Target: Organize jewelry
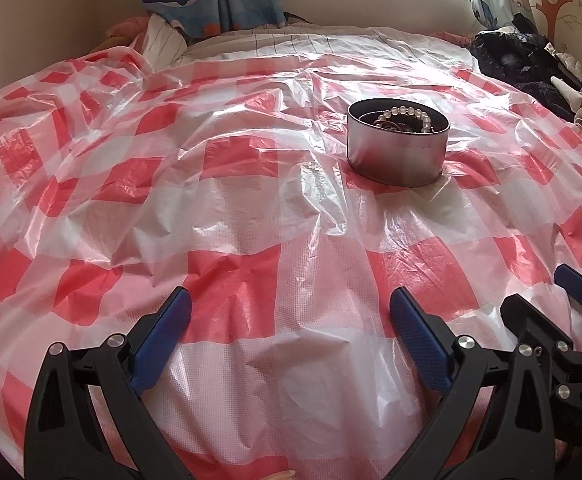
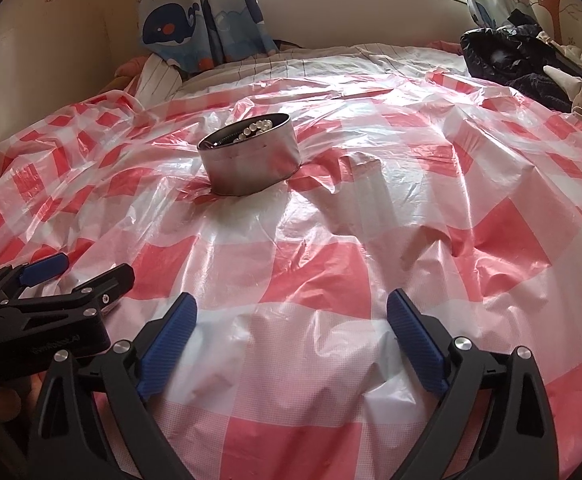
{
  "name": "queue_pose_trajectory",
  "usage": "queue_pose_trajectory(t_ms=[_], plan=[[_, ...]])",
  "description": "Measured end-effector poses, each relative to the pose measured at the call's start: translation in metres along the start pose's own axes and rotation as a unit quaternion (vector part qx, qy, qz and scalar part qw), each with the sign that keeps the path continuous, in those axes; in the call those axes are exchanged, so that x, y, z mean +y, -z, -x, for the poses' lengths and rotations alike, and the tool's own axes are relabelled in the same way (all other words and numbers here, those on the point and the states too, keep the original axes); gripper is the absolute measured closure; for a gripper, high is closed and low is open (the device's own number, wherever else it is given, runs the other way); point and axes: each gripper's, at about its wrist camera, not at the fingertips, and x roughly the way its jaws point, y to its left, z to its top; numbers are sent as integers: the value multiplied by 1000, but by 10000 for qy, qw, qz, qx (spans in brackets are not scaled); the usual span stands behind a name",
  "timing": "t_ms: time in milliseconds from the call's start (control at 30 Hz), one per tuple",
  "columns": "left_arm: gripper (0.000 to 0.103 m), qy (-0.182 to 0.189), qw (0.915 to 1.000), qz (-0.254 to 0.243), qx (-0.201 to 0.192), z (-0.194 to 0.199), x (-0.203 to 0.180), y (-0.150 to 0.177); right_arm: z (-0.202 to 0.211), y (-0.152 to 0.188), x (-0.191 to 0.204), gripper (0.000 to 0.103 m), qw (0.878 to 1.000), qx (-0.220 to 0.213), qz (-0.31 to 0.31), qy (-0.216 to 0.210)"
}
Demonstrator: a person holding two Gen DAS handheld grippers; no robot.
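Observation:
A round metal tin (image 1: pixel 398 148) stands on the red-and-white checked plastic sheet (image 1: pixel 231 208), far ahead and right of my left gripper (image 1: pixel 291 312). A pale bead bracelet (image 1: pixel 409 117) and darker jewelry lie inside it. In the right wrist view the tin (image 2: pixel 253 164) sits ahead and left of my right gripper (image 2: pixel 291 314), with beads (image 2: pixel 257 128) showing inside. Both grippers are open and empty, low over the sheet. The right gripper (image 1: pixel 547 296) shows at the left view's right edge; the left gripper (image 2: pixel 87 266) shows at the right view's left edge.
The sheet (image 2: pixel 331 260) covers a bed and is wrinkled. A pile of dark clothes (image 1: pixel 531 56) lies at the far right. Whale-print curtains (image 2: pixel 195 20) hang at the far wall under a window. A striped sheet (image 1: pixel 291 40) shows beyond the plastic.

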Motion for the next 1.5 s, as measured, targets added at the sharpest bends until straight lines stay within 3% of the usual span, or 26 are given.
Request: queue_pose_trajectory(t_ms=[100,200,300,367,433,1500], plan=[[8,109,9999,13,72,3,6,-4,12,-4,-5,10,9998,-207,-70,11],[8,-44,10000,-12,-70,9,13,-9,31,-13,-14,7,9952,-658,22,719],[8,-104,9999,66,24,1,17,-10,14,-13,-32,7,9973,-225,-346,604],[8,-78,9997,82,203,-8,17,-7,-2,-11,-29,7,9968,110,-244,747],[7,-117,9997,66,217,-10,16,-6,-5,-12,-22,7,9964,155,-64,831],[7,-87,9993,156,333,-17,15,-5,2,-2,-17,7,9954,-112,-90,950]])
